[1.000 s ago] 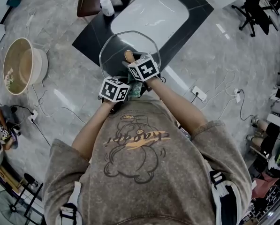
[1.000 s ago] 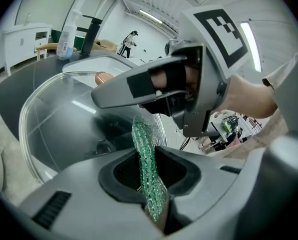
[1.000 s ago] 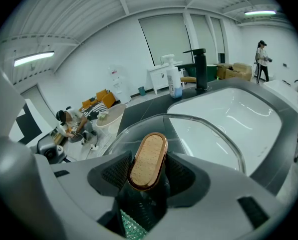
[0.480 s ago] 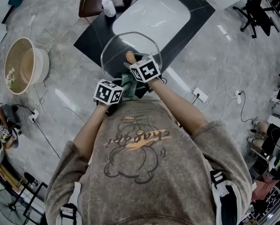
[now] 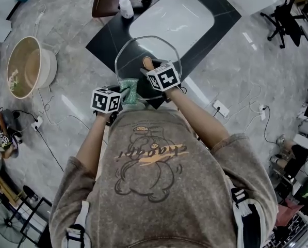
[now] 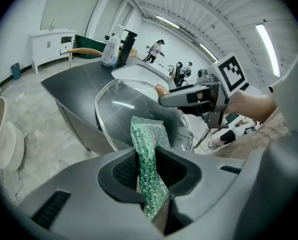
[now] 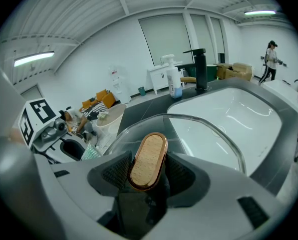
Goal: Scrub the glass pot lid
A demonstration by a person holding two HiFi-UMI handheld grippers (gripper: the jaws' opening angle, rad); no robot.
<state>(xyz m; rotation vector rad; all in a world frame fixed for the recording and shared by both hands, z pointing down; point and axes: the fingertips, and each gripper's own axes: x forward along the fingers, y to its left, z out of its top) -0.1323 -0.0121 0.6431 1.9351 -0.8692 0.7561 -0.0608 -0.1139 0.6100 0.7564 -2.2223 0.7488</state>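
Observation:
The glass pot lid (image 5: 143, 48) is held up over the black countertop, near the sink. Its wooden knob (image 7: 149, 159) sits between the jaws of my right gripper (image 7: 148, 168), which is shut on it. In the head view the right gripper (image 5: 152, 72) is at the lid's near edge. My left gripper (image 6: 148, 171) is shut on a green scrub sponge (image 6: 148, 149). The sponge (image 5: 128, 91) sticks out against the lid's near left rim (image 6: 101, 129). The left gripper (image 5: 120, 99) stands to the left of the right one.
Behind the lid, a white sink (image 5: 174, 17) is set in the black countertop (image 5: 104, 40), with a black faucet (image 7: 200, 69) and a soap bottle (image 5: 125, 6). A beige tub (image 5: 27, 68) stands on the floor at left. Cables and a power strip (image 5: 219, 106) lie at right.
My left gripper has slid left with the sponge, away from the right gripper, along the lid's near rim. The right gripper and the lid have stayed put.

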